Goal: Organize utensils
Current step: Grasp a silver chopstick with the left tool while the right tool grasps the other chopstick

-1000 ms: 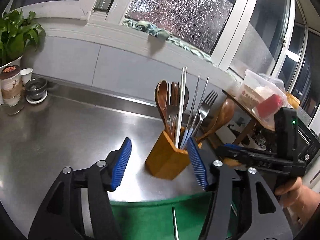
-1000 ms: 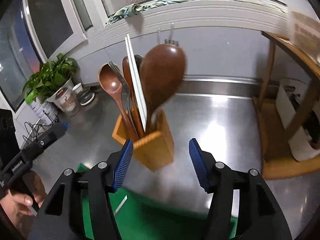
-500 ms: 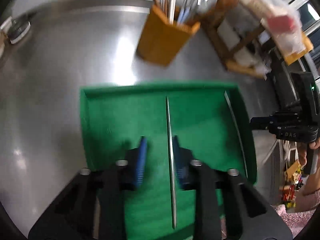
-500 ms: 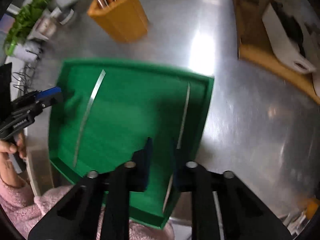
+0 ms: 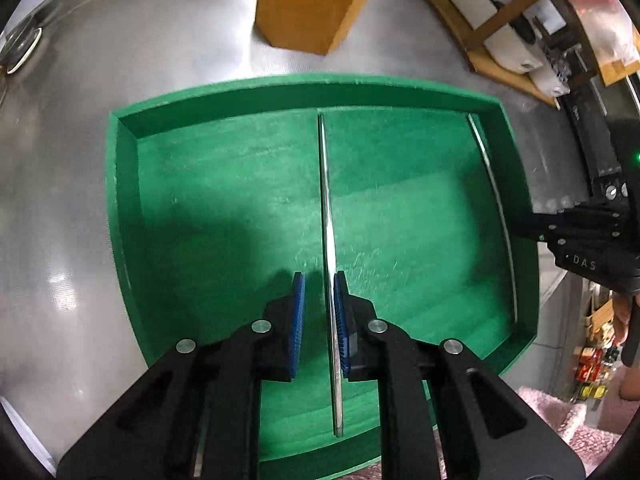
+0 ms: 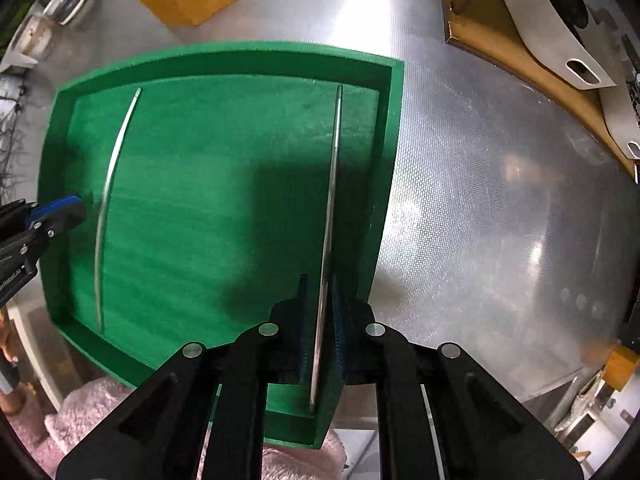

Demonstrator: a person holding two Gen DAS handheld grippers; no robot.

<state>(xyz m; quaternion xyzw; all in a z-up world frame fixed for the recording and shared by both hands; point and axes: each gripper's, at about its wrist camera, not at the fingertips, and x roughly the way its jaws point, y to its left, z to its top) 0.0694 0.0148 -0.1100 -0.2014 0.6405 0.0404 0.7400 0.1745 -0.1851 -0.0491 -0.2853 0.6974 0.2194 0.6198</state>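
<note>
The letters "DAS" are printed in pale type on the black body of the right tongs, seen at 3 o'clock in the left wrist view; partial, unreadable white lettering shows on the left tongs at 9 o'clock in the right wrist view.

A green tray with a low squared rim and a faintly scratched, matte floor sits on the brushed-steel desk. Two thin, straight metal chopsticks lie in it, well apart. The left tongs, black with ribbed blue pads, are nearly closed around the middle chopstick, its right pad touching the rod and a narrow gap at the left pad. The right tongs straddle the right-side chopstick, narrowed almost onto it; whether they grip it cannot be told.

At 12 o'clock beyond the tray stands an orange-brown faceted wooden holder. A wooden rack lies at 2 o'clock.
</note>
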